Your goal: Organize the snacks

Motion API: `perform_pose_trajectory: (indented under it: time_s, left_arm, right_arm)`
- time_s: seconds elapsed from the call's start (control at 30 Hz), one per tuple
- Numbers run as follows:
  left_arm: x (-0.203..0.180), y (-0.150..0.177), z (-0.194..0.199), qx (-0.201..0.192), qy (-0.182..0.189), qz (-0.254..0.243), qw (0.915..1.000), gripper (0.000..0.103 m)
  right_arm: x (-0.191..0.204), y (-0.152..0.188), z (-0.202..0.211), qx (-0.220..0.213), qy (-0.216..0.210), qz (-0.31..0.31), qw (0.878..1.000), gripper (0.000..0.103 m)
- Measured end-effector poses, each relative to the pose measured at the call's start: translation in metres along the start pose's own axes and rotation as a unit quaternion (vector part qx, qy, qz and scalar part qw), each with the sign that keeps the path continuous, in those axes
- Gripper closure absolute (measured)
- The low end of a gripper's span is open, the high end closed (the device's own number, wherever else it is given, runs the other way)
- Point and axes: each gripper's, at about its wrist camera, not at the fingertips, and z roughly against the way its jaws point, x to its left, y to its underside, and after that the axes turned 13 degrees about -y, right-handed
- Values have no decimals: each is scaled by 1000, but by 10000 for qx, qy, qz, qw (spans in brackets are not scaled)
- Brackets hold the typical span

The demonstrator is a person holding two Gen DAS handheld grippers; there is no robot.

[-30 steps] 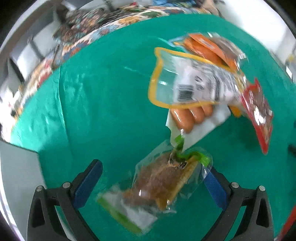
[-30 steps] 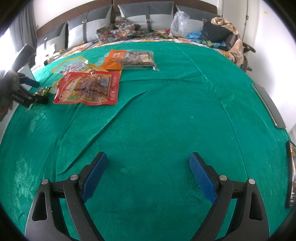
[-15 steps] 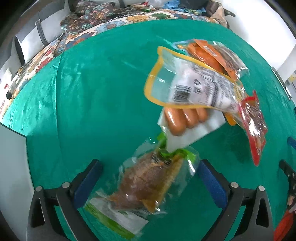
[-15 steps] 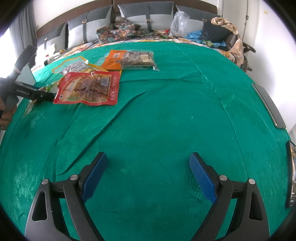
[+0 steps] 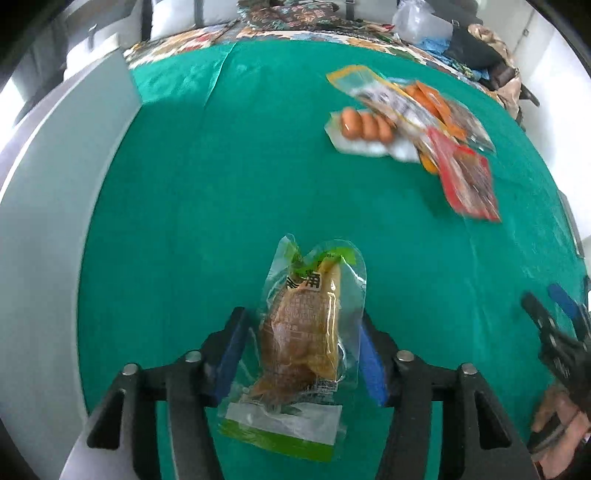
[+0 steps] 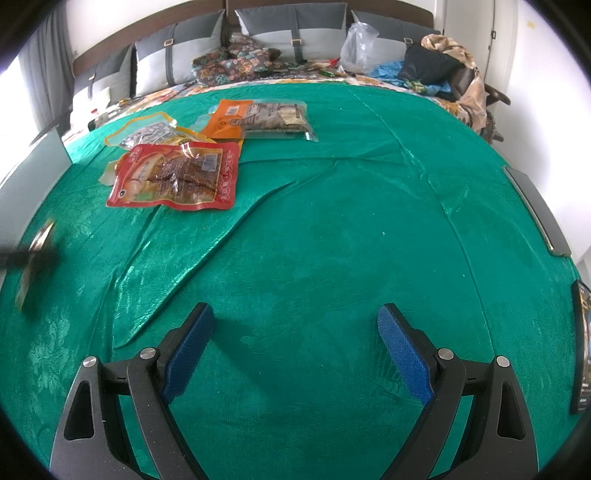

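Crinkled clear plastic with a green edge wraps the brown snack pouch, pinched between the just-narrowed blue pads of the left gripper above the green cloth. Glossy packets lie heaped farther off. The right gripper gapes wide, empty.

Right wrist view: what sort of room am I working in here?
Most likely a bedroom. A padded headboard with grey cushions runs along the back wall, the snack packets lie on a wide green cloth spread like a bed cover, and clothes are piled at the far edge.
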Motion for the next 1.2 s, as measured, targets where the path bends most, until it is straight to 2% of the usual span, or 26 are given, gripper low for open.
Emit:
perform_pose_trajectory:
  time_s: [0.03, 0.07, 0.1, 0.27, 0.43, 0.53, 1.1, 1.2]
  left_arm:
    - [-1, 6, 2, -34, 21, 6, 10000, 36]
    - [-3, 10, 3, -63, 103, -47, 9999, 22]
    - [-6, 13, 1, -90, 159, -133, 9997, 16]
    - [-2, 15, -8, -553, -252, -546, 9967, 5]
    - [27, 17, -17, -865, -395, 44, 9955, 0]
    - [40, 22, -18, -1221, -512, 365, 9905, 0]
    - [44, 24, -19, -1262, -541, 396, 9897, 0]
    - [45, 25, -20, -1262, -538, 398, 9897, 0]
  right_arm:
    - [0, 0, 0, 0, 0, 0, 10000, 10]
    - [0, 0, 0, 0, 0, 0, 10000, 10]
    - [0, 0, 0, -1, 0, 0, 10000, 10]
    - [0, 0, 0, -2, -1, 0, 10000, 10]
    - [0, 0, 0, -2, 0, 1, 10000, 10]
    - [0, 0, 0, -2, -1, 0, 10000, 10]
    - [0, 0, -1, -2, 24, 23, 10000, 10]
    - [13, 0, -2, 124, -161, 343, 9992, 11]
